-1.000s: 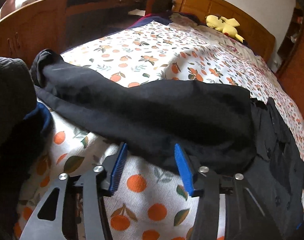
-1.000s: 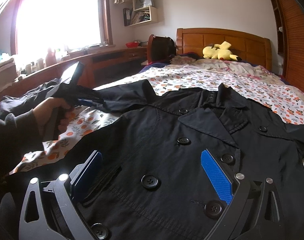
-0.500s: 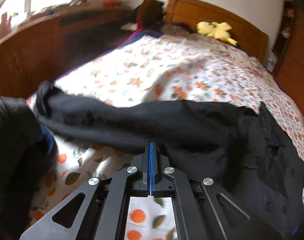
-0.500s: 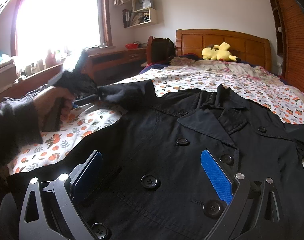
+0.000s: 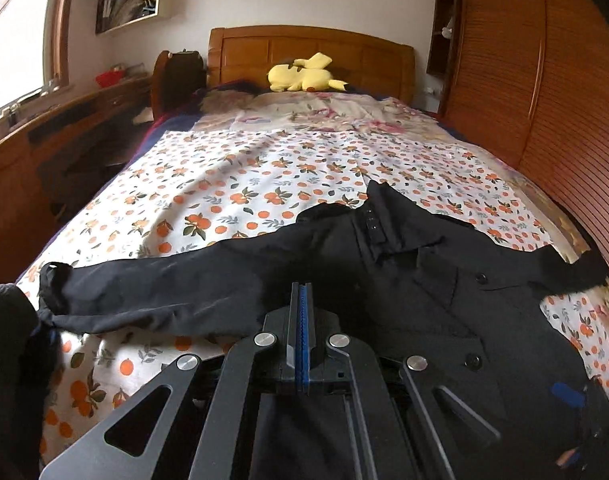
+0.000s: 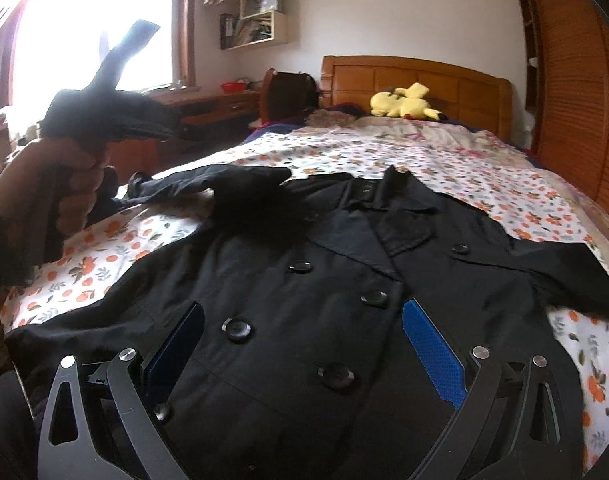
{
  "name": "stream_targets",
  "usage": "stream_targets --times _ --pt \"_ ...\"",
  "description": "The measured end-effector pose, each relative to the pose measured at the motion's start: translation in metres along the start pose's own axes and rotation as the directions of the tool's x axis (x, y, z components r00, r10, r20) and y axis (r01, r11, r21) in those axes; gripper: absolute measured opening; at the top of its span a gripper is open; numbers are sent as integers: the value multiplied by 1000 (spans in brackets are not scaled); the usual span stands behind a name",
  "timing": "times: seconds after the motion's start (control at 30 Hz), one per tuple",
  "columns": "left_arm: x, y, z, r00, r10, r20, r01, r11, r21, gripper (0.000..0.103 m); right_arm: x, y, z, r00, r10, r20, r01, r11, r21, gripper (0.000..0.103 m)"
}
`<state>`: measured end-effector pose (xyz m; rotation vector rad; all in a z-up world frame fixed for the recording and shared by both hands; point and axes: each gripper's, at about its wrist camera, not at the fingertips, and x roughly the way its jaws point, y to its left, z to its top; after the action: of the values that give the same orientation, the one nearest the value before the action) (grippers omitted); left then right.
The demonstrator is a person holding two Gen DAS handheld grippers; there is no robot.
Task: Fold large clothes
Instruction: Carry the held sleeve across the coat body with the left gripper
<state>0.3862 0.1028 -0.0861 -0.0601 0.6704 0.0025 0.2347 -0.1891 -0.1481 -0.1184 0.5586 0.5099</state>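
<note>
A black double-breasted coat [image 6: 344, 280] lay face up on the bed [image 5: 232, 184], its collar [image 5: 380, 216] toward the headboard [image 5: 308, 46] and its hem toward the cameras, so its long axis ran down the bed; one sleeve [image 5: 152, 288] stretched sideways to the left edge. The left tongs [image 5: 301, 300] were pressed fully together over the coat near that sleeve's shoulder, though whether cloth was pinched between them could not be told. The right tongs [image 6: 304, 344] stood wide apart just above the buttoned front, gripping nothing.
</note>
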Motion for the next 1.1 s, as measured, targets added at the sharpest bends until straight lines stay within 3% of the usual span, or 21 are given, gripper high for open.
stream_targets --times 0.07,0.13,0.17,0.2,0.37,0.53,0.77,0.87,0.97,1.0,1.03,1.1 --pt "0 5 -3 1000 26 -9 -26 1000 -15 12 -4 -3 -1 1000 -9 2 9 1000 -1 96" --pt "2 18 -4 998 68 -13 -68 997 -30 87 -6 -2 -2 1000 -18 5 19 1000 -16 96" --pt "1 25 -5 995 96 3 -96 995 -38 94 -6 -2 -2 1000 -21 6 21 1000 -22 96" --pt "0 34 -6 993 119 21 -118 992 -54 94 -7 -1 -2 1000 -22 6 22 999 -26 96" --pt "22 89 -10 985 168 -50 -173 973 -154 94 -7 1 -1 1000 -31 3 31 999 -38 96" --pt "61 145 -24 968 193 -160 -230 936 -268 94 -7 2 1 999 -41 2 41 998 -42 96" --pt "94 192 -40 953 182 -240 -267 881 -390 94 -6 4 0 998 -60 -8 60 997 -57 96" --pt "101 201 -45 957 149 -247 -249 860 -445 92 -6 3 -1 998 -64 -13 63 996 -59 96" --pt "103 203 -47 962 127 -240 -229 855 -466 61 -7 3 0 997 -71 -12 70 995 -65 96" --pt "104 202 -47 965 113 -238 -216 857 -467 36 -8 3 0 997 -76 -9 75 995 -69 96" --pt "105 201 -46 963 112 -245 -217 862 -459 5 -8 3 1 997 -82 -7 81 994 -75 96" --pt "105 193 -42 960 135 -247 -233 873 -428 0 -10 3 2 996 -94 -5 93 992 -83 96"
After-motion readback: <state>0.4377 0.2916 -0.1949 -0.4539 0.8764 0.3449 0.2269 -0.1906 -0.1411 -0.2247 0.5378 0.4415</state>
